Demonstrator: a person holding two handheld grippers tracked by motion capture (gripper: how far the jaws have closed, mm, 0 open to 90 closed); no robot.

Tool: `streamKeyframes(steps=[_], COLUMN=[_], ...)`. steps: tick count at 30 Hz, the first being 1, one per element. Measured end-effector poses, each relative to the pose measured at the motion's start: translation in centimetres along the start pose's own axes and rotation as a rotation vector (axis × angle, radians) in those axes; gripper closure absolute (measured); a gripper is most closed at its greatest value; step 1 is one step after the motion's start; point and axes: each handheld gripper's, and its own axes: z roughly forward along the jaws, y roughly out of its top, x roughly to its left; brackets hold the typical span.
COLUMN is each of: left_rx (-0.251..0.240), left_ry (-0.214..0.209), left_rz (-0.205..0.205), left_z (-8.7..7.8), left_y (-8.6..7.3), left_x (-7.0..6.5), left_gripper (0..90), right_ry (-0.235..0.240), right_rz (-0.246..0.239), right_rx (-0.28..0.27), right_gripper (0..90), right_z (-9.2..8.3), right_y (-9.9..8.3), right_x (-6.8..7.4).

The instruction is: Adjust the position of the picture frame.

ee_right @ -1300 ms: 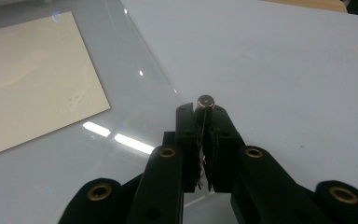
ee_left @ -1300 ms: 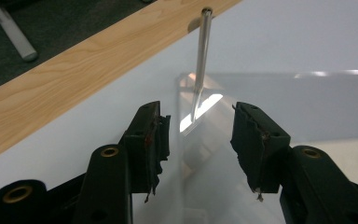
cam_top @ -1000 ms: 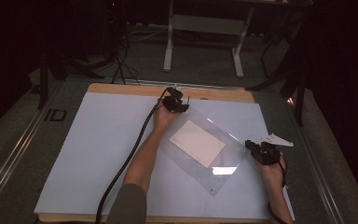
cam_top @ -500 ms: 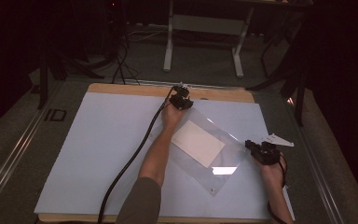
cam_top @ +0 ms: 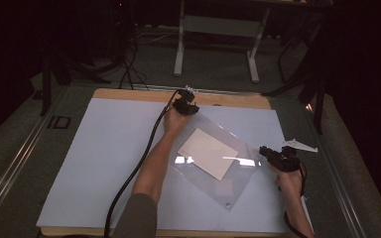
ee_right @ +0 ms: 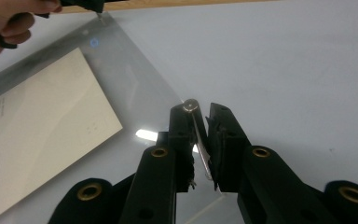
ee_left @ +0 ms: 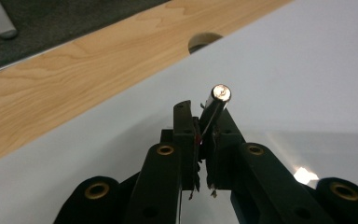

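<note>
A clear plastic sleeve [cam_top: 218, 163] (a pale paper sheet [cam_top: 208, 153] inside) lies right of centre on the white tabletop [cam_top: 104, 158], its far corner pinched by the left gripper [cam_top: 186, 105], its right-edge corner clamped by the right gripper [cam_top: 273, 157].

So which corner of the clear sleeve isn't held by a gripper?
The near corner of the clear sleeve, with a small rivet, lies free on the white mat. The left gripper holds the far corner, the right gripper the right one.

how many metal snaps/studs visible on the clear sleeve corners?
3. One in the left gripper at the clear sleeve's far corner, one in the right gripper at its right corner, one at the near corner. A fourth may be hidden.
</note>
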Motion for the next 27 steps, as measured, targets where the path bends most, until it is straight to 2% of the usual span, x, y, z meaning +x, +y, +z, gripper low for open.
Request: streamKeyframes(steps=[7, 8, 11, 15, 16, 17, 18, 21, 22, 23, 24, 25, 26, 27], left_rx=[0.006, 0.01, 0.017, 0.033, 0.04, 0.04, 0.036, 0.036, 0.038, 0.038, 0.036, 0.036, 0.038, 0.038], left_ry=[0.004, 0.009, 0.015, 0.03, 0.033, 0.033, 0.035, 0.042, 0.042, 0.042, 0.047, 0.047, 0.057, 0.057], left_rz=[-0.024, -0.036, -0.04, -0.048, -0.059, -0.059, -0.075, -0.08, -0.094, -0.094, -0.106, -0.106, -0.121, -0.121], left_z=[-1.6, -2.4, -3.1, -4.6, -5.5, -5.5, -6.5, -7.5, -8.4, -8.4, -9.3, -9.3, -10.3, -10.3], left_y=[-1.0, -1.3, -1.5, -2.1, -2.5, -2.5, -3.2, -3.9, -4.6, -4.6, -5.3, -5.3, -6.0, -6.0], left_x=[0.9, 1.2, 1.6, 2.3, 2.7, 2.7, 3.1, 3.4, 3.8, 3.8, 4.0, 4.0, 4.1, 4.1], left_gripper=[84.0, 83.8, 83.5, 83.5, 83.5, 83.6, 83.6, 83.5, 83.4, 83.5, 83.5, 83.5, 83.5, 83.5], right_ry=[0.034, 0.049, 0.064, 0.089, 0.101, 0.101, 0.11, 0.123, 0.125, 0.125, 0.137, 0.142, 0.147, 0.147], right_rz=[0.021, 0.029, 0.04, 0.048, 0.048, 0.048, 0.043, 0.043, 0.039, 0.039, 0.034, 0.035, 0.031, 0.031], right_rx=[0.015, 0.016, 0.019, 0.026, 0.034, 0.034, 0.039, 0.043, 0.048, 0.048, 0.057, 0.059, 0.063, 0.063], right_gripper=[79.4, 79.1, 78.6, 78.7, 78.7, 78.7, 78.8, 78.8, 78.9, 78.9, 78.9, 79.0, 79.0, 79.0], right_z=[0.7, 1.0, 1.4, 2.3, 2.7, 2.7, 3.1, 3.5, 3.9, 3.9, 4.3, 4.6, 4.8, 4.8], right_y=[0.5, 0.7, 0.9, 1.4, 1.7, 1.7, 2.1, 2.7, 3.1, 3.1, 3.6, 3.8, 4.0, 4.0], right_x=[0.4, 0.5, 0.6, 1.2, 1.5, 1.5, 1.8, 2.3, 2.6, 2.6, 2.9, 3.1, 3.3, 3.3])
